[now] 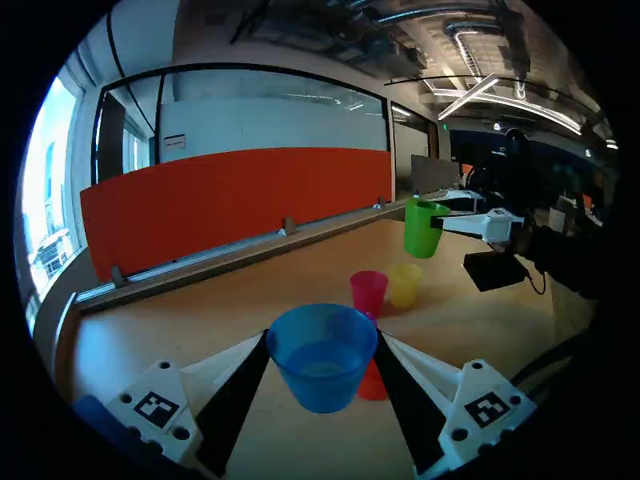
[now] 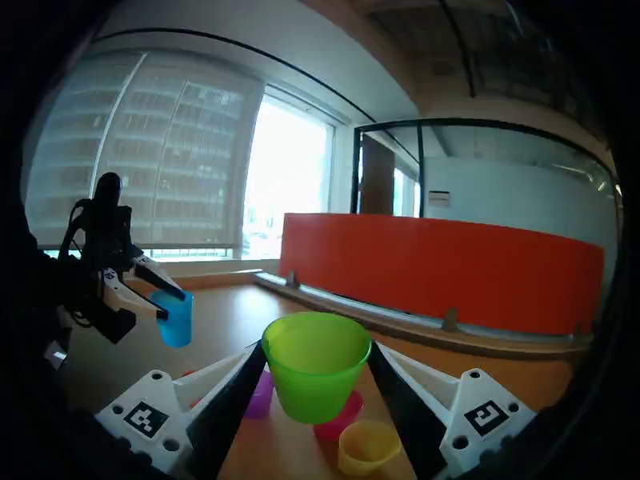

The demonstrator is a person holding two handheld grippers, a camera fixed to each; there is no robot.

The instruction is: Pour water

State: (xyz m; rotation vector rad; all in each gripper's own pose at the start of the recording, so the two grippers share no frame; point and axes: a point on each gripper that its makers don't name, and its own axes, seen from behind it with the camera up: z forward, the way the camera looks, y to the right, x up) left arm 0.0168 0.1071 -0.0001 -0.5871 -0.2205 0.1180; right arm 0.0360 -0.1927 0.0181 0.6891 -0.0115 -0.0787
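I am pinching the blue cup (image 1: pixel 322 368) between both fingers of my left gripper (image 1: pixel 322 340), holding it upright above the wooden table (image 1: pixel 200 320). A little water is sitting in its bottom. Just behind it a red cup (image 1: pixel 373 386) is peeking out from under its side. Farther off, a pink cup (image 1: pixel 368 291) and a yellow cup (image 1: pixel 405 283) are standing side by side on the table. To the right, my right gripper (image 2: pixel 316 352) is squeezing the green cup (image 2: pixel 316 376) with both fingers, holding it roughly upright in the air. I cannot tell whether it is holding water. An orange partition (image 1: pixel 240 196) is running along the table's far edge.
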